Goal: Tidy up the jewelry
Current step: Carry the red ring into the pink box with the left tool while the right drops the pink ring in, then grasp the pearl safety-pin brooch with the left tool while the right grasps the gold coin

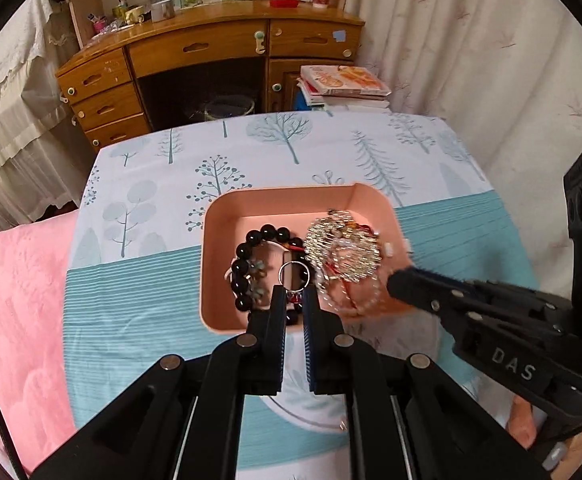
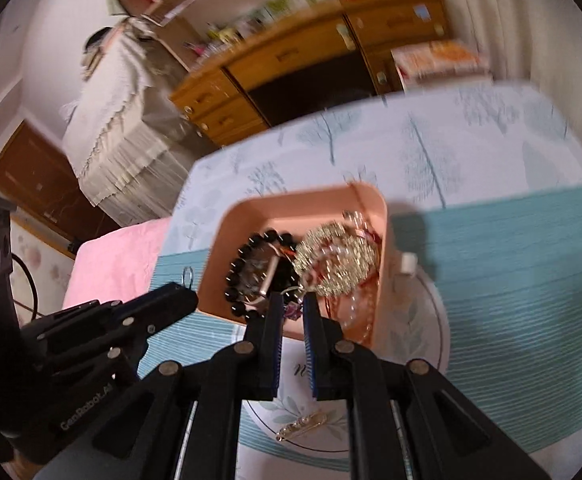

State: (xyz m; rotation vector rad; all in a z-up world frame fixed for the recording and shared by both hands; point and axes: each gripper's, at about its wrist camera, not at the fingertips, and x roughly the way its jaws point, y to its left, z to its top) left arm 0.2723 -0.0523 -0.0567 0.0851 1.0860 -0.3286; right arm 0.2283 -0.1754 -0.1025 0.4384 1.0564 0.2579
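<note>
Pink plastic tray [image 1: 227,216] sits on the tree-patterned cloth of the desk [image 1: 151,184], partly over a white plate [image 2: 423,320]. Inside it lie a black bead bracelet [image 1: 247,264], a heap of fine gold-coloured chain [image 1: 343,248] and pale beaded strands [image 1: 367,300].

Handling, by judgement: the chains are light, limp and prone to tangling — a pinch on one strand would likely drag the neighbours along. The bead bracelet is heavier and smooth; it should be taken across a single bead or the cord. The silver ring [image 1: 294,276] is small, hard and slippery, and is best gripped across its band.

Left claw [image 1: 294,294]: narrowed almost fully, the ring pinched at its tip, standing up above the tray's near edge. In the right wrist view the same ring [image 2: 187,273] pokes up from that claw [image 2: 179,288], outside the tray's left wall.

Right claw [image 2: 291,300]: jaws nearly together over the tray's near side. Something small and reddish shows at the tips; blur prevents saying whether it is gripped.

Separate item: a gold-coloured clasp-like piece [image 2: 301,424] lies on the plate, outside the tray.
</note>
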